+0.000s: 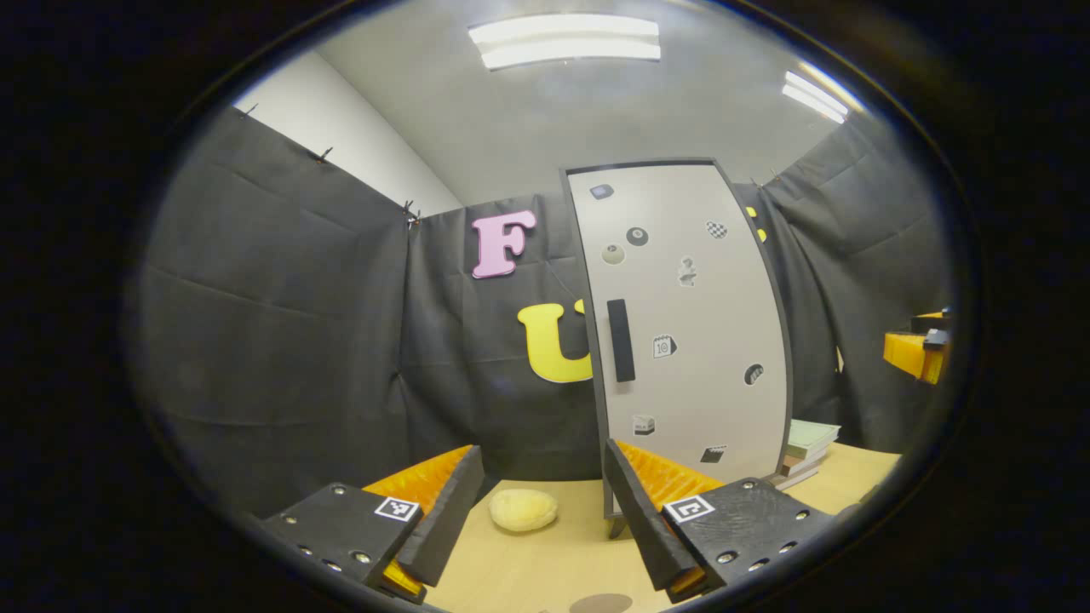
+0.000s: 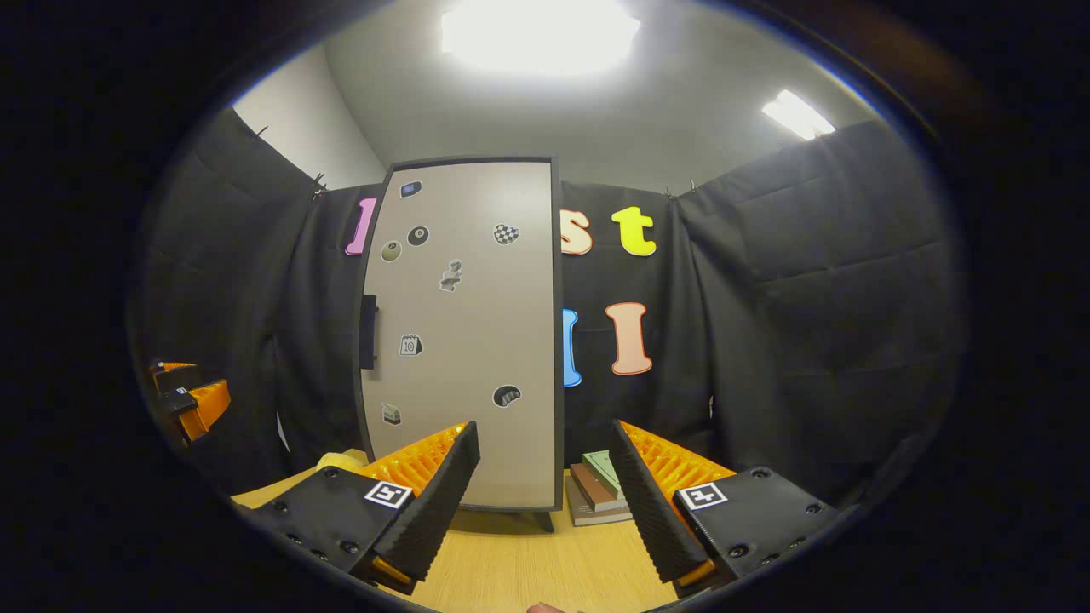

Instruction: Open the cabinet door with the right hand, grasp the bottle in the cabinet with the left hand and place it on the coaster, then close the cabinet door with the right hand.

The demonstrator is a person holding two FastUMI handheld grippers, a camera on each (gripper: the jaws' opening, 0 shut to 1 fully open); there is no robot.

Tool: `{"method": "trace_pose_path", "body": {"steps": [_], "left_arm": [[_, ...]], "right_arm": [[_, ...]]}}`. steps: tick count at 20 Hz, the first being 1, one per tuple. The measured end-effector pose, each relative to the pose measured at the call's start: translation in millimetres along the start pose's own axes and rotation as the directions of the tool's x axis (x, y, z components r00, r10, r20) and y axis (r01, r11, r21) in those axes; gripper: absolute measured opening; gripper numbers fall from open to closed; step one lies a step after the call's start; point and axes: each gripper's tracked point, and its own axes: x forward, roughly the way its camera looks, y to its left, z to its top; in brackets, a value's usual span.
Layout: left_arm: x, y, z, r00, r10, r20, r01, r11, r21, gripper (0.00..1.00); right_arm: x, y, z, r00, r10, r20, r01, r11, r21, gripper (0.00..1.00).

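A: In the left gripper view, how does the left claw (image 1: pixel 543 502) stand?

B: Spread and empty, low over the surface (image 1: pixel 553 570). The cabinet door (image 1: pixel 681 323) is ahead and a little right of it, shut, its dark handle (image 1: pixel 621 340) on the near edge — so the bottle is hidden behind the door. A yellowish lump (image 1: pixel 523 509) lies just ahead, between the fingers. A dark round patch (image 1: pixel 601 604) just below may be the coaster; I cannot tell.

A: And the right gripper view?

B: The right claw (image 2: pixel 545 494) is spread too, holding nothing, facing the door with the handle up to its left — waiting, I judge, to pull first. Books (image 2: pixel 600 489) lie ahead.
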Motion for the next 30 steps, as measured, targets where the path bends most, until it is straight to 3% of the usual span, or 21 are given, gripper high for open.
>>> {"method": "trace_pose_path", "body": {"steps": [10,21,25,26,28,30], "left_arm": [[-2.0,-15.8,13.6,0.999,0.015,0.03,-0.015,1.0,-0.003,0.88],[-3.4,-38.4,14.3,0.998,0.052,0.023,-0.052,0.999,0.013,0.88],[-4.6,-28.7,7.5,0.996,0.084,0.007,-0.084,0.996,0.035,0.86],[-4.6,-24.7,7.3,0.996,0.086,0.011,-0.086,0.996,0.034,0.91],[-1.0,-12.3,4.4,0.995,0.097,0.018,-0.098,0.995,0.035,0.91],[6.2,1.1,-7.6,0.995,0.104,-0.004,-0.104,0.994,0.028,0.86]], "right_arm": [[6.4,-14.9,7.3,0.999,0.007,0.034,-0.007,1.0,0.004,0.97],[17.7,-28.1,-0.2,0.997,0.069,0.018,-0.069,0.997,0.022,0.98],[35.7,-10.5,4.5,0.993,0.119,0.005,-0.119,0.991,0.056,0.97],[42.8,-1.0,9.5,0.991,0.135,0.008,-0.135,0.988,0.069,0.97],[61.0,20.3,25.0,0.986,0.165,0.027,-0.166,0.982,0.088,0.98],[79.0,45.6,44.0,0.98,0.191,0.054,-0.195,0.976,0.094,0.98]]}}
